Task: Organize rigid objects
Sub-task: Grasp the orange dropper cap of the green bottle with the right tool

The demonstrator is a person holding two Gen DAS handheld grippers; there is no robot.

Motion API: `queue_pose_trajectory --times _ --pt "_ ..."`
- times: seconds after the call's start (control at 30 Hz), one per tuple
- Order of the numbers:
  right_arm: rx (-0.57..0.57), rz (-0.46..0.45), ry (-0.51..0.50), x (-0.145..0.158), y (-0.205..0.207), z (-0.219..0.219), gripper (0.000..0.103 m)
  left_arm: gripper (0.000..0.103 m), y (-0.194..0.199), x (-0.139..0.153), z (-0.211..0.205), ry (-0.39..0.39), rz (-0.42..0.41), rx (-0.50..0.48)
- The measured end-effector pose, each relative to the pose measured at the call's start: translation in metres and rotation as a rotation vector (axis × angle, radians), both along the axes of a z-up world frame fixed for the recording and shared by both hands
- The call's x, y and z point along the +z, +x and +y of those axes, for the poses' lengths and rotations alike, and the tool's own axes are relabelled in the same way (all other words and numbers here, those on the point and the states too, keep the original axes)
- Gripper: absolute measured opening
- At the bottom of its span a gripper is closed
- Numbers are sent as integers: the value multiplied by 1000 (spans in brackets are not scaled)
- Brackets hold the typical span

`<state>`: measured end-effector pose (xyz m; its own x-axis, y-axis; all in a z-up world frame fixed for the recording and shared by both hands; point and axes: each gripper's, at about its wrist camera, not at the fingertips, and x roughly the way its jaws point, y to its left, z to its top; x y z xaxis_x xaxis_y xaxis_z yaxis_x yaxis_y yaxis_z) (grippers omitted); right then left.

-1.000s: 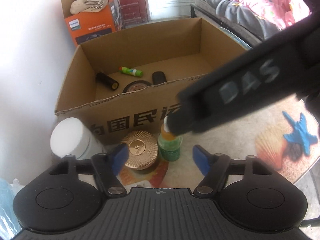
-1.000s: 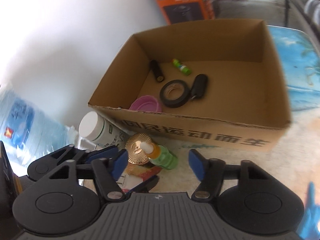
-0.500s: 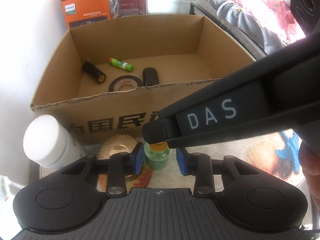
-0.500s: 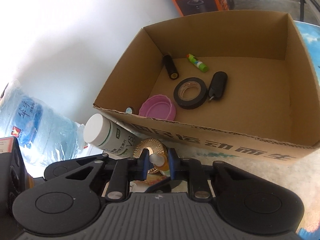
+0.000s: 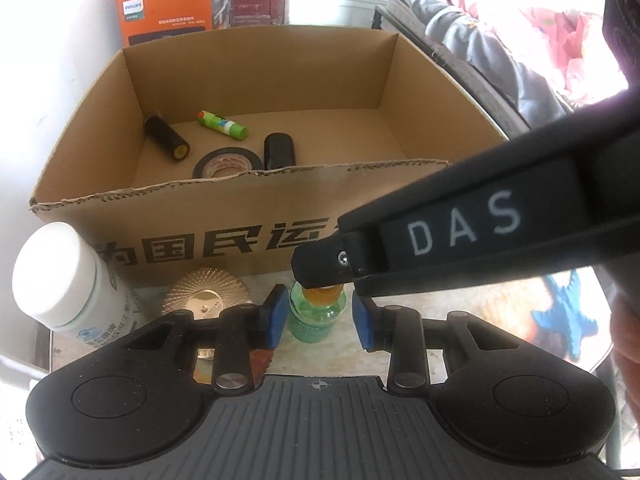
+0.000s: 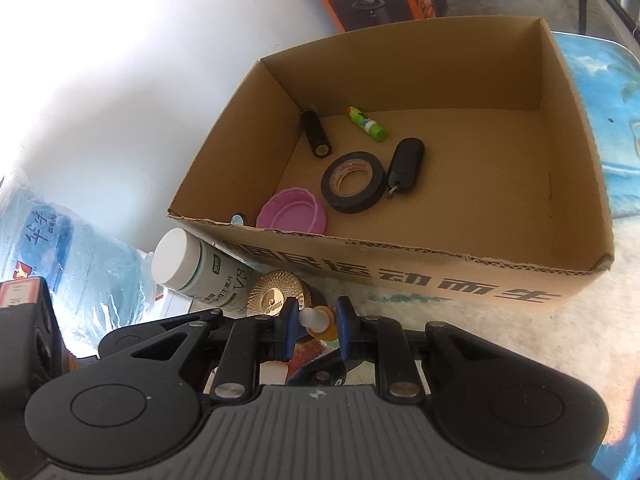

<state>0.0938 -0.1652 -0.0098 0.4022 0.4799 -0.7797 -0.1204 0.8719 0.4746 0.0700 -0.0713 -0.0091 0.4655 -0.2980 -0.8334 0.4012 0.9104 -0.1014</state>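
A small green bottle with an orange neck (image 5: 316, 314) stands on the table in front of the cardboard box (image 5: 224, 236). My right gripper (image 6: 314, 330) is shut on the bottle's white-tipped neck (image 6: 316, 320); in the left wrist view it reaches in from the right (image 5: 460, 236). My left gripper (image 5: 320, 318) is open, its blue pads on either side of the bottle's body, with a gap on the right. The box (image 6: 400, 268) holds a tape roll (image 6: 354, 182), a black cylinder (image 6: 316, 132), a glue stick (image 6: 366, 123), a key fob (image 6: 405, 164) and a pink lid (image 6: 292, 213).
A white-capped pill bottle (image 5: 64, 276) and a gold ribbed lid (image 5: 206, 296) stand left of the green bottle. A blue water jug (image 6: 60, 264) lies at the left. An orange carton (image 5: 168, 4) stands behind the box. A starfish-print cloth (image 5: 568, 316) covers the table.
My right gripper closed on the bottle's neck. My left gripper narrowed around the bottle's body, then opened a little wider again.
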Motion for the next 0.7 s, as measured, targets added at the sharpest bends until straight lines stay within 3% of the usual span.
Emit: queue_pose_trajectory --times 0.53,0.7 --pt "-40 26 75 -8 11 -10 23 35 3 -18 6 -24 -16 -15" --pt "-66 46 118 -12 11 -21 23 35 -4 -23 -1 23 -50 -67"
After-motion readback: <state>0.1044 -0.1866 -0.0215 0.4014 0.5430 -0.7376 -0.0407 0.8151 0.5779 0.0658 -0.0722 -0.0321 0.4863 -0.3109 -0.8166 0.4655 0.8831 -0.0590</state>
